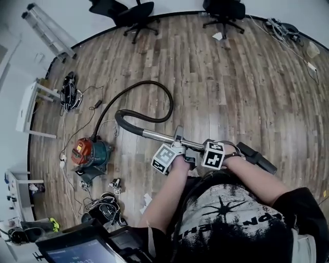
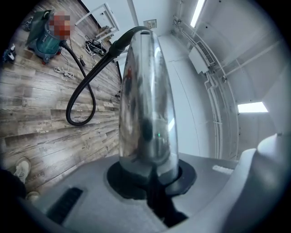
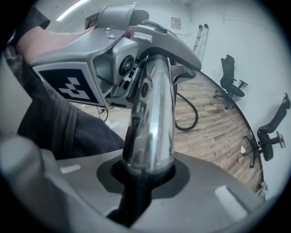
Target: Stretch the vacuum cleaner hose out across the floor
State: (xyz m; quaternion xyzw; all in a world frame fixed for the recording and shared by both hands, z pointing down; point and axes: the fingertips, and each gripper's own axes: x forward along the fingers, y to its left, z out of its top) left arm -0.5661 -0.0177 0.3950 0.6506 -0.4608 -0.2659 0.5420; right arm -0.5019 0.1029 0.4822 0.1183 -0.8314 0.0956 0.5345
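Right, close in, left tool (image 2: pixel 150 179) and right tool (image 3: pixel 144 175) both pinch the chrome wand (image 1: pixel 159 136): rigid, slick, looks a sound place to grip. Beyond, the black hose (image 1: pixel 149 82) lies looped on the floor (image 1: pixel 231 77), soft and probably springy. Head and left gripper views reach the canister (image 1: pixel 90 151) far left; the right gripper view catches only a bend of hose.

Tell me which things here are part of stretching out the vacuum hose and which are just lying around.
Job: hose, wand, vacuum, left gripper and right gripper, both shut on the wand.
Lying about: chairs, ladder, cables, paper scrap.
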